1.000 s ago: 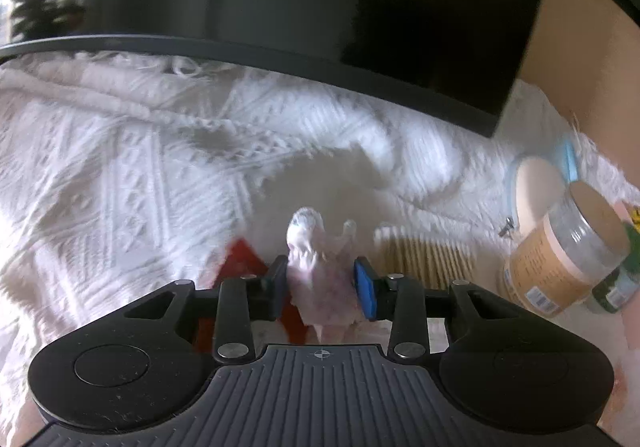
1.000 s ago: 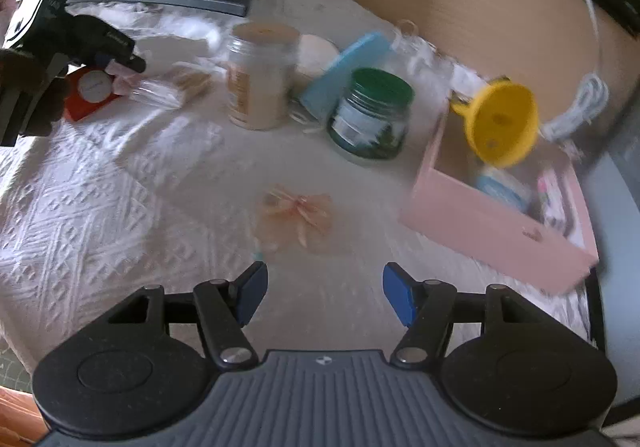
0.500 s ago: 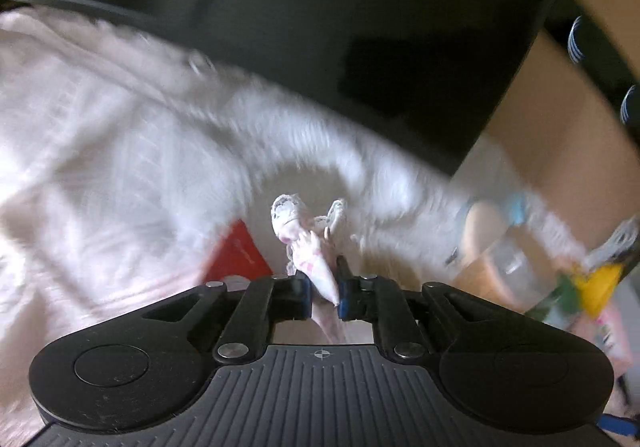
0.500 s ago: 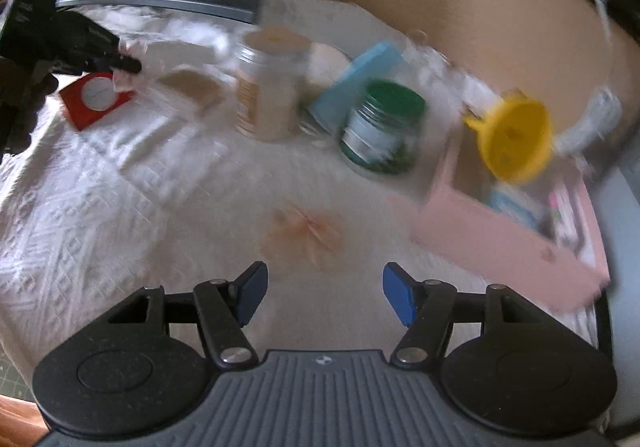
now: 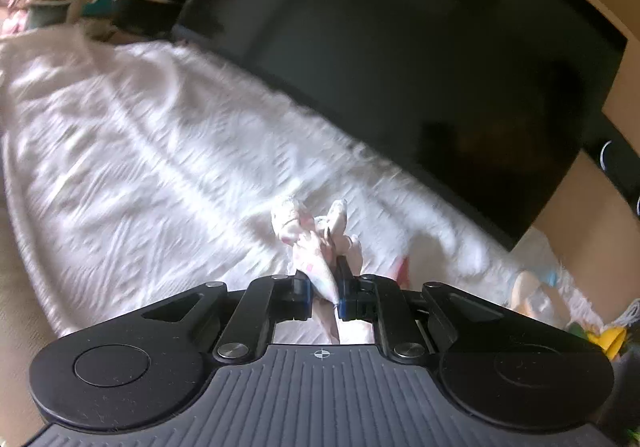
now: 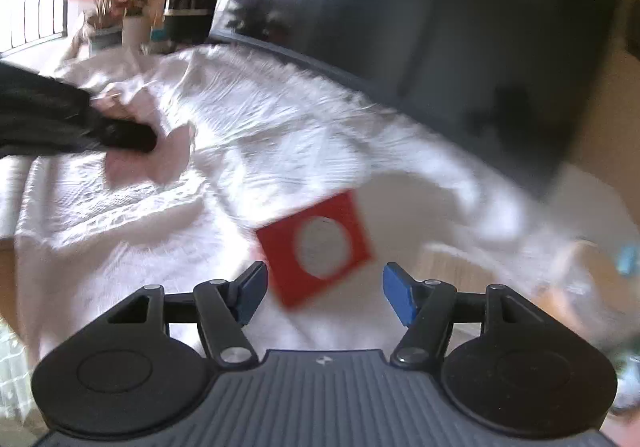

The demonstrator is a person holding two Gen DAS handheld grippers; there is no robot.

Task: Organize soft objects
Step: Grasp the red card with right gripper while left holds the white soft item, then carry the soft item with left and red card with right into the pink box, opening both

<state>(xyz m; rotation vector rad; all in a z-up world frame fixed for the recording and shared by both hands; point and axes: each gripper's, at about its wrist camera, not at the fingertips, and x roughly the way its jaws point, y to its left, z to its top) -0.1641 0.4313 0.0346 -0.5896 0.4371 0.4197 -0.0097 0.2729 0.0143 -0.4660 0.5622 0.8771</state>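
White textured cloth covers the surface, its knit pattern smeared by blur, with a big dark screen along the far edge. Pinched tight in the left gripper is a crumpled pink fabric piece, held above open cloth. Spread and empty, the right gripper hovers over a flat red square card with a round window; items at right blur out.

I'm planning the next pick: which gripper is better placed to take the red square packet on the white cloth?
Right. The right gripper has open, empty jaws just short of the red packet; the left gripper is shut on a pink fabric piece.
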